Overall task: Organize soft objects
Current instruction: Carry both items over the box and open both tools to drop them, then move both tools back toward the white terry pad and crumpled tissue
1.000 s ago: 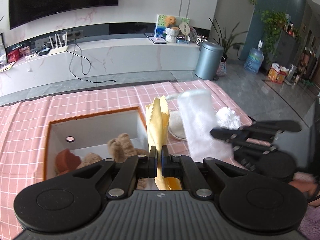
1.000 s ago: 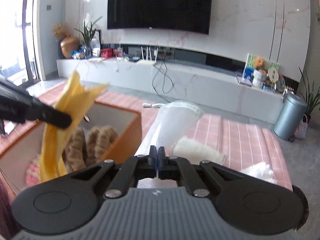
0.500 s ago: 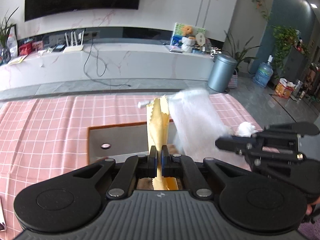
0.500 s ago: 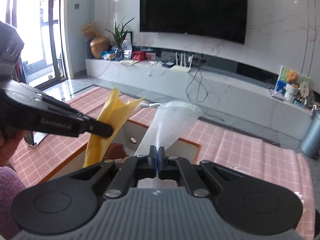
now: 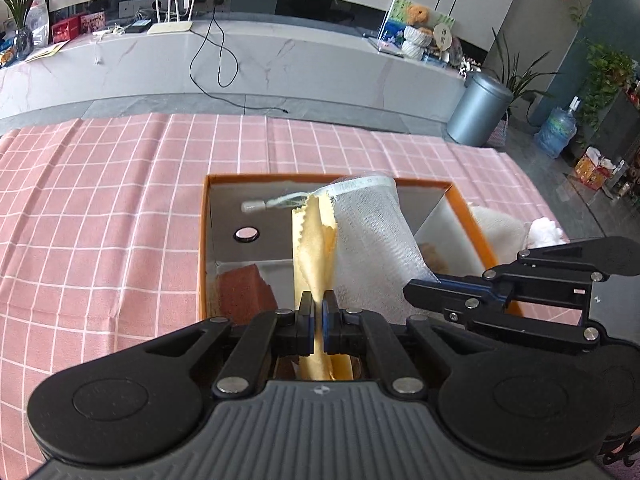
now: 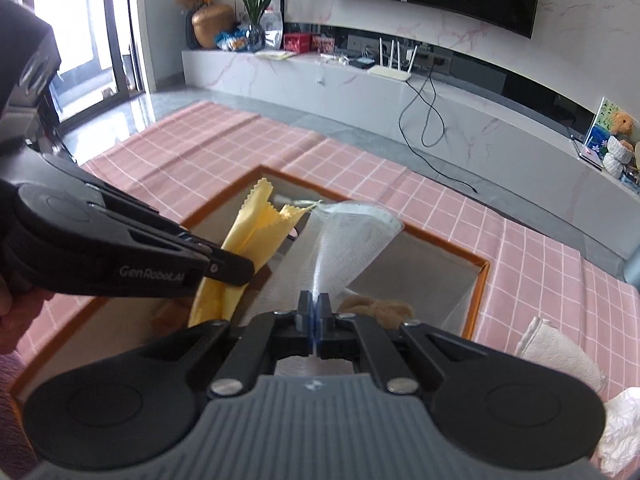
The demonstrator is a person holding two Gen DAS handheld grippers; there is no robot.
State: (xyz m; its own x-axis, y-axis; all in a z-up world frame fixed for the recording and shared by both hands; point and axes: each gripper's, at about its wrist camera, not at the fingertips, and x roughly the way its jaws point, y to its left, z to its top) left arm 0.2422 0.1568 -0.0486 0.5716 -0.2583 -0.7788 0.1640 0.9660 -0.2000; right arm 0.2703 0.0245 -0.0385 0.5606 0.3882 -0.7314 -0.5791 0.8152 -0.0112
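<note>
Living room, marble TV wall behind; pink checked cloth (image 5: 120,216) covers the bench, with an orange-rimmed box (image 5: 466,210) open on it.

Left gripper (image 5: 318,320): jaws pinched tight on the yellow cloth (image 5: 314,248), which stands up from the pads in a loose fold. Right gripper (image 6: 314,320): jaws likewise closed, on the white mesh bag (image 6: 352,236), its banded mouth flaring upward. Both items hang directly above the box interior, side by side and apparently touching at the top edges. Judgement: each is pinched at one point so the slack falls clear of the rim and will drop in when released.

Already in the box: a red-brown sponge block (image 5: 244,290) near the left wall and a tan plush toy (image 6: 376,308) toward the right. Outside, on the cloth to the right: a cream towel (image 6: 560,354) and a white fluffy wad (image 6: 622,432), not yet sorted.

Against one second ago: both grippers have swung left and come over the box centre; the box now sits squarely under them, and the grip on each item is unchanged.
</note>
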